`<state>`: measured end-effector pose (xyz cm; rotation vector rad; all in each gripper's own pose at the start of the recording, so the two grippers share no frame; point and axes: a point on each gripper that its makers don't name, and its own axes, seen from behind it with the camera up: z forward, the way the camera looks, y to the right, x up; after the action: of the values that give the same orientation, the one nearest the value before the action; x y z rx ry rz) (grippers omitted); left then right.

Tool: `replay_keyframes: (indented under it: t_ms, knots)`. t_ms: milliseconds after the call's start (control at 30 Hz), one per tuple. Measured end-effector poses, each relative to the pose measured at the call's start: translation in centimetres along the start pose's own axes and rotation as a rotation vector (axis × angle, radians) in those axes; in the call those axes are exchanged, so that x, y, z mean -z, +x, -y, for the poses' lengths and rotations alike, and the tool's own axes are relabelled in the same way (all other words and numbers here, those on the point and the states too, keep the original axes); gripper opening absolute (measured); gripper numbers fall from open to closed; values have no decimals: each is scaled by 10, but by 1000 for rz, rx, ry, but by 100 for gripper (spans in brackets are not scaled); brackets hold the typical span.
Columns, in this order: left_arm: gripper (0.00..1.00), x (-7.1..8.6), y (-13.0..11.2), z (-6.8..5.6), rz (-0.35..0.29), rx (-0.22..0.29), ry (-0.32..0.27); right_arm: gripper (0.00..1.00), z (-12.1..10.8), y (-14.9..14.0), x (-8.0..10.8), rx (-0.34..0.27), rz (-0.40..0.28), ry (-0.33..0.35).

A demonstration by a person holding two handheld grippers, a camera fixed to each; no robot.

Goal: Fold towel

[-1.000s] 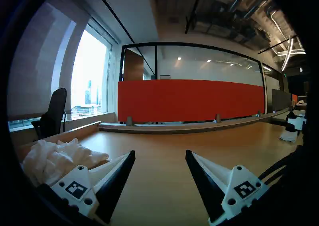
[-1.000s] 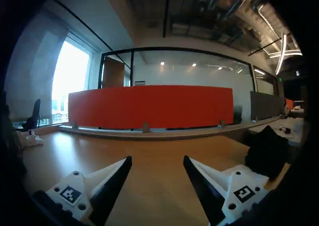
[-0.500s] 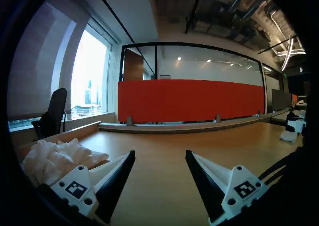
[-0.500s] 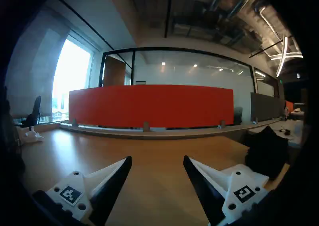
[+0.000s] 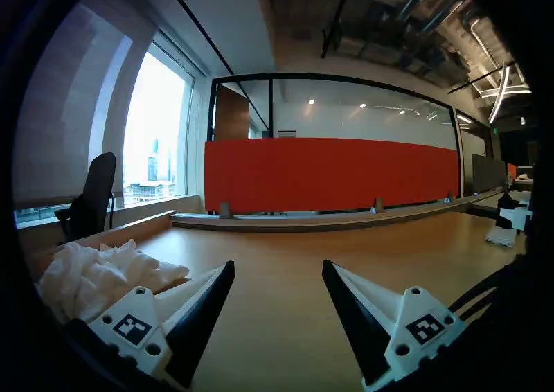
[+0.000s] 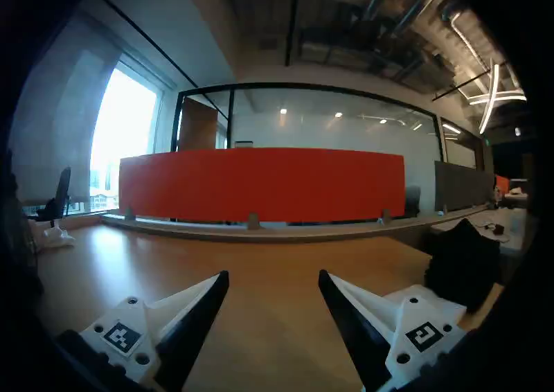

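Little had changed: left gripper [image 5: 277, 262] and right gripper [image 6: 273, 273] stayed spread wide and empty, low over the table [image 5: 291, 246]. The crumpled white towel [image 5: 104, 278] remained at the table's left edge.

Wooden desk [image 5: 277, 302], red divider panel [image 5: 332, 174], bright window [image 5: 156, 139], black office chair [image 5: 90, 205], exposed ceiling pipes [image 6: 388, 11]

The wooden surface [image 5: 277, 302] carries a crumpled white towel [image 5: 104, 278] at its near left and a black cloth heap [image 6: 462, 264] at the right. A red divider [image 5: 332, 174] lines its far edge.
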<state>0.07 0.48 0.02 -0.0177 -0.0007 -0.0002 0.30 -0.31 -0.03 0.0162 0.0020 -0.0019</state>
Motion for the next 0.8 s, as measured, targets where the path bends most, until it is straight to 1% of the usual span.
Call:
replay_keyframes:
  t_ms: [800]
  knots:
    - [94, 0, 0, 0, 0, 0, 0, 100, -2, -2, 0, -1, 2, -4]
